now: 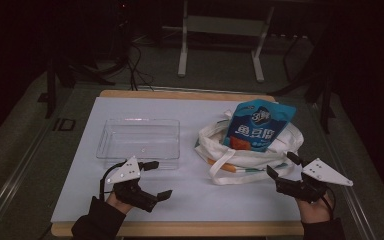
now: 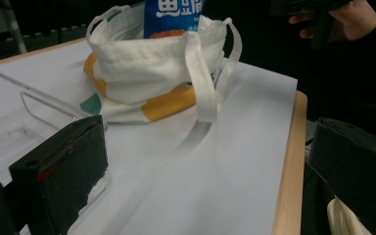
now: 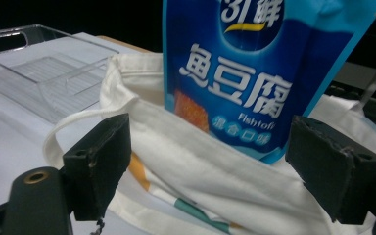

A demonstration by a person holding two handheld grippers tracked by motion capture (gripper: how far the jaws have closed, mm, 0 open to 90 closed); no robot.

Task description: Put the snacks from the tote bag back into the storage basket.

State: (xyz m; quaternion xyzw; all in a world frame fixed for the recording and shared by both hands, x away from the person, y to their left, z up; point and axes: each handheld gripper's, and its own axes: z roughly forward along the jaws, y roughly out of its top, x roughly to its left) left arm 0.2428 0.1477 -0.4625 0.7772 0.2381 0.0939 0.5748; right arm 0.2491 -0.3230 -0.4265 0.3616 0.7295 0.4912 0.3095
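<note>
I count two grippers, one cloth bag, one blue snack packet and one clear plastic tray, all on a white sheet that covers a wooden table (image 1: 180, 229).

My left gripper (image 1: 160, 179) hovers at the near left, just in front of the tray (image 1: 139, 139), its jaws spread wide with nothing between them. My right gripper (image 1: 283, 165) sits at the near right, jaws also wide apart and empty, pointed at the near right side of the bag (image 1: 250, 150).

The bag lies right of centre, slumped, with the snack packet (image 1: 260, 125) standing out of its mouth. A strip of bare sheet separates tray and bag, and more bare sheet runs along the near edge between my two hands. The bag's right side lies close to the sheet's right edge.

The right gripper view brings the packet (image 3: 235, 73) close enough to read printed characters and an orange picture. The left gripper view shows the bag's (image 2: 152, 68) orange and green patches, its looped handles, and the table's wooden right edge.
</note>
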